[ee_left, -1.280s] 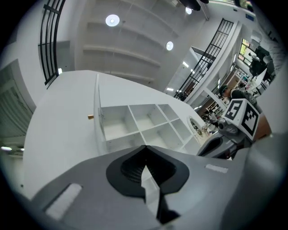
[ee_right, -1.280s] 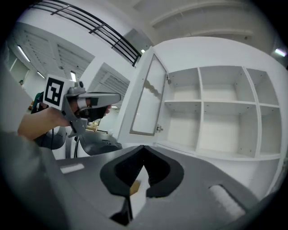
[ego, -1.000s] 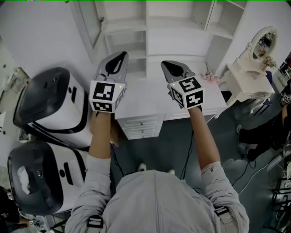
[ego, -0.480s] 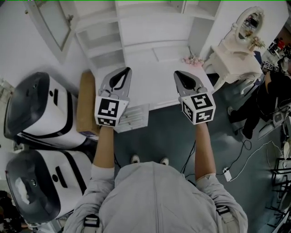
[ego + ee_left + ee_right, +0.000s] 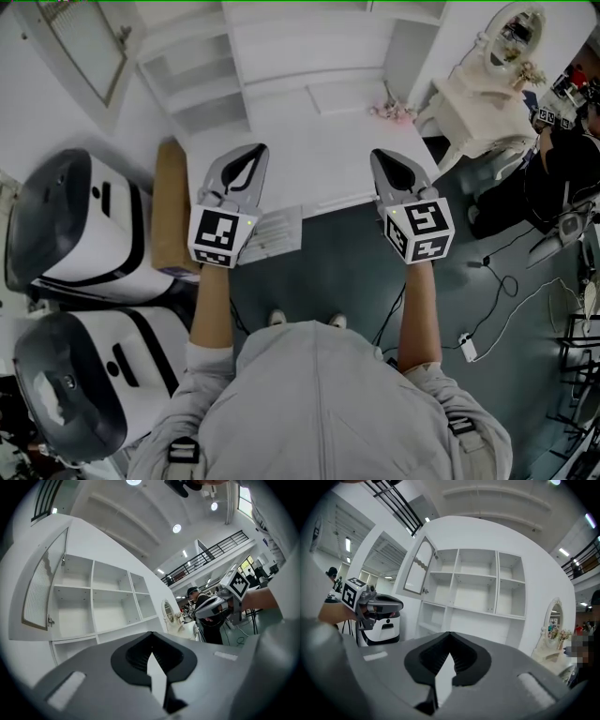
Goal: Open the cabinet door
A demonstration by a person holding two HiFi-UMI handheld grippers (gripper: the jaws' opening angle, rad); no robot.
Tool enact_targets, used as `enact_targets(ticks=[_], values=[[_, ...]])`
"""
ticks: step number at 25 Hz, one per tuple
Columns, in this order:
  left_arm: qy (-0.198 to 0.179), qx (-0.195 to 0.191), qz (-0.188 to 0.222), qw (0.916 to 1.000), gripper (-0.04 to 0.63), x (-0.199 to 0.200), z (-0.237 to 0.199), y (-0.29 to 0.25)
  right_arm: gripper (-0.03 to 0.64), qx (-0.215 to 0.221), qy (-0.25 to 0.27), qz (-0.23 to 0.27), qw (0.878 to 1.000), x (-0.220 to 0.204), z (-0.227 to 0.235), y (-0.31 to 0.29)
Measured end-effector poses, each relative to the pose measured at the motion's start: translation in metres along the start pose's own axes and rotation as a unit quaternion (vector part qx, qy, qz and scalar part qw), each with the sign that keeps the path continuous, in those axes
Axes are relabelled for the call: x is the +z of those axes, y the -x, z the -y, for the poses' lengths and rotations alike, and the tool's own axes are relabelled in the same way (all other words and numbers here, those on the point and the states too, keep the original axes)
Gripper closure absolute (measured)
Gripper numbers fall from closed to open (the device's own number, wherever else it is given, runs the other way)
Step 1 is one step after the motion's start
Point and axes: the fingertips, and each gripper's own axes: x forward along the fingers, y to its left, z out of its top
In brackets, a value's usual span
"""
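- Head view: a step back from the cabinet [image 5: 281,56] has been taken. The desk [image 5: 309,141], which was almost underfoot a second ago, is now seen ahead.
- The left gripper [image 5: 254,149] and right gripper [image 5: 380,154] have been drawn back with it. They are held side by side, well apart, over the desk's near edge.
- Both pairs of jaws are clamped together with nothing in them, as they were a second ago.
- The door [image 5: 82,45] is found at the upper left, swung well out from the cabinet and far from both grippers. By that, the opening is judged done and a retreat is under way.
- Left gripper view: the jaws are seen pressed tip to tip, nothing between them.
- The door [image 5: 43,590] is shown to the left of the bare shelves, as a white arched frame round a ribbed pane. A small latch is seen on its lower edge, and it is turned wide from the cabinet front.
- Right gripper view: the jaws are likewise squeezed together and empty.
- The door [image 5: 417,566] is seen at the upper left of the cabinet, angled outward, with the open compartments left plain to view.
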Motion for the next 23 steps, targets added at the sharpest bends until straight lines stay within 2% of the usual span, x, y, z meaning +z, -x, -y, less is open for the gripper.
enact_targets(ticks=[23], values=[[0.007,-0.025,-0.011,0.9996,0.578,-0.011,0.010,-0.013,0.617,0.011,0.002,-0.006,1.000,-0.006,-0.009,-0.016]])
